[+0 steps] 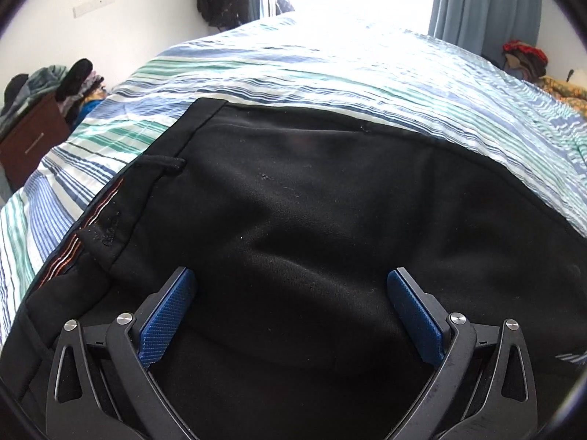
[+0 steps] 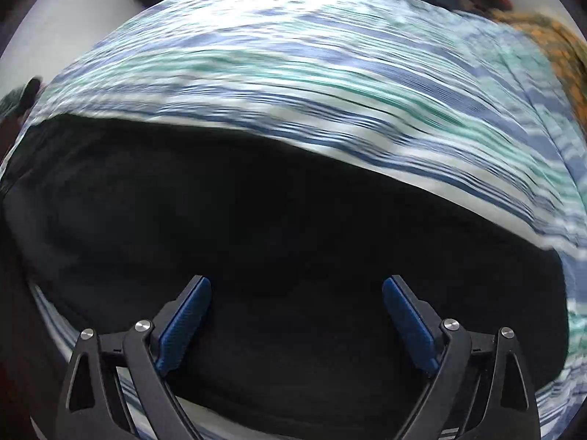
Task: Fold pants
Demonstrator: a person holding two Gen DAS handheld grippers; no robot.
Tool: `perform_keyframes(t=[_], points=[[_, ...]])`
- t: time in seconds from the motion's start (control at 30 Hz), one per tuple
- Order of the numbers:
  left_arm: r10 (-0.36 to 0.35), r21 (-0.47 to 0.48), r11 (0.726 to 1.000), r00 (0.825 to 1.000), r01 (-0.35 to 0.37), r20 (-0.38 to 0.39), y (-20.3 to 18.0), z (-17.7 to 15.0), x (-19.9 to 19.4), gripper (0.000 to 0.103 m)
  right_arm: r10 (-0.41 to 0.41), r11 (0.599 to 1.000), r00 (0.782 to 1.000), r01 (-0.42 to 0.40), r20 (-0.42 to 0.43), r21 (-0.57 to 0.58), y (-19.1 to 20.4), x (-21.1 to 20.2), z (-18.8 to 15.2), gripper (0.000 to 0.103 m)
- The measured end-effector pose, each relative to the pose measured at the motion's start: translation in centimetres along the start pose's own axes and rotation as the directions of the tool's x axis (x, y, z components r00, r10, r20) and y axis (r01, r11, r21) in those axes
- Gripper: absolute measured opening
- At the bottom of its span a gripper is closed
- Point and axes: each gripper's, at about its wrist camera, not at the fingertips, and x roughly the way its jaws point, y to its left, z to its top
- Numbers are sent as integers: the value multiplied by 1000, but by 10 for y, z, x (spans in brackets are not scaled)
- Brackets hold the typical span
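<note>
Here the black pants (image 1: 312, 201) lie flat on the striped bed (image 1: 330, 69), while the left gripper (image 1: 291, 282) and right gripper (image 2: 296, 289) hover spread above them, seemingly ready to grasp.

Pants (image 1: 312, 201): lie on the bed (image 1: 330, 69), filling the lower and middle frame in both wrist views.
Waistband (image 1: 121, 198): left of frame.
Left claw (image 1: 291, 282): bottom centre, over the pants.
Right claw (image 2: 297, 288): bottom centre, over the pants.
Cabinet (image 1: 29, 143): left edge, beside the bed.
Curtain (image 1: 484, 3): upper right, behind the bed.
</note>
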Motion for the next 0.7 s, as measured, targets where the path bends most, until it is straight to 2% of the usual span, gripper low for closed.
perform_keyframes(t=[0.07,0.13,0.2,0.23,0.3,0.33,0.43,0.5,0.53,0.57,0.63,0.7], points=[[3,1,1000,1000,-3,6,-3,-1,0,102,-131,977,991,133,-22,169,-85,-8,-6,93],[10,4,1000,1000,-10,11,-4,-1,0,102,-189,943,982,181,0,279,-143,-28,-9,91],[14,6,1000,1000,-14,14,-5,1,-1,102,-150,943,987,126,57,310,-172,-43,-6,91],[17,7,1000,1000,-17,16,-5,1,-1,102,-100,951,992,72,80,302,-180,-46,-1,88],[21,8,1000,1000,-21,17,-6,1,-1,102,-4,961,996,-20,87,277,-182,-41,12,78],[22,7,1000,1000,-22,18,-6,1,-1,102,15,966,997,-32,70,256,-182,-35,18,71],[22,7,1000,1000,-22,18,-6,1,-1,102,-20,969,1000,18,8,245,-177,-11,26,64],[23,8,1000,1000,-23,19,-6,1,-1,102,3,957,1000,1,-13,290,-180,1,24,42],[24,8,1000,1000,-24,20,-6,1,-1,102,-5,954,1000,7,-7,300,-171,0,20,20],[25,9,1000,999,-25,20,-7,1,-1,102,-33,954,999,26,18,300,-168,-6,16,6],[29,10,1000,999,-29,20,-7,0,-1,102,-4,959,995,-26,103,282,-158,-33,1,6],[30,11,999,999,-30,21,-7,0,-1,102,31,976,982,-70,185,208,-143,-66,-10,4]])
